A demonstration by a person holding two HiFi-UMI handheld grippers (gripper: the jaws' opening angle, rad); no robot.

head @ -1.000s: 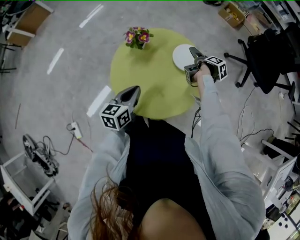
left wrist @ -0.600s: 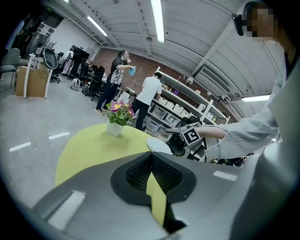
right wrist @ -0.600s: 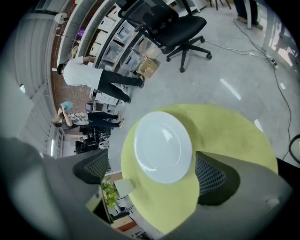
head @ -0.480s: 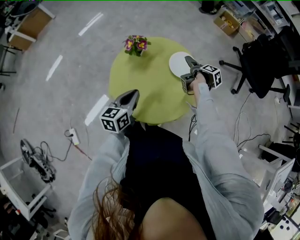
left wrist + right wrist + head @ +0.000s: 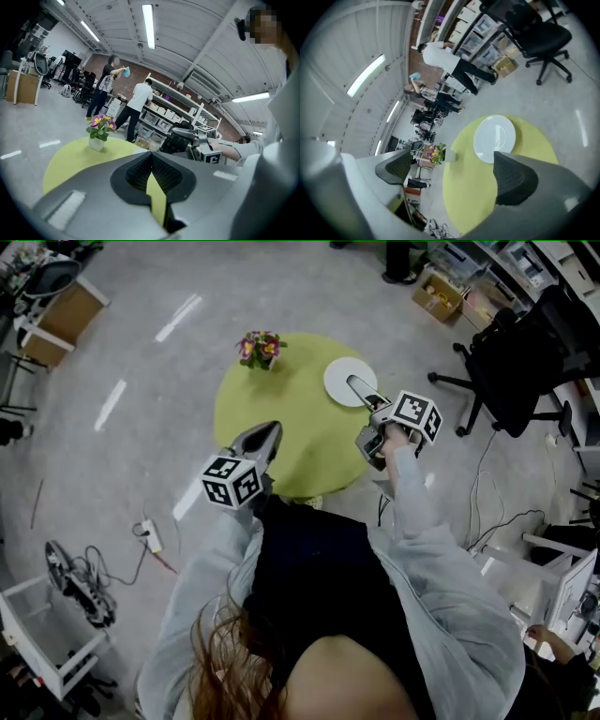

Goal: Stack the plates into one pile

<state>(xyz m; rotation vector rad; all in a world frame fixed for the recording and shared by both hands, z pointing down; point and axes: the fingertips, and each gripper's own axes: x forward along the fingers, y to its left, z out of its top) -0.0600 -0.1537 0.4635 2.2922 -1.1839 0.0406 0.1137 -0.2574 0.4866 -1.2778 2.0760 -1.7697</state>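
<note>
The left gripper (image 5: 265, 432) hangs over the near edge of the round green table (image 5: 281, 418), its marker cube close to the person's sleeve (image 5: 211, 559). In the left gripper view its jaws are pressed together, with nothing between them and only a thin strip of green tabletop showing through the slit.

To the right, the right gripper (image 5: 361, 413) is held over the table's right side. Its jaws are spread wide and hold nothing. One jaw reaches out above the near edge of the plate (image 5: 337, 376); whether it touches the plate cannot be told.

The white plate lies flat on the far right part of the table, near the rim. In the right gripper view it shows beyond the jaws, just past the right-hand one. How many plates lie there cannot be told.

A small flower pot (image 5: 260, 348) stands at the far left rim, well apart from the plate.

Beyond the table is grey floor, with a black chair (image 5: 511, 362) to the right and a box (image 5: 436, 296) farther off. Two people (image 5: 136, 103) stand by shelves in the background.
</note>
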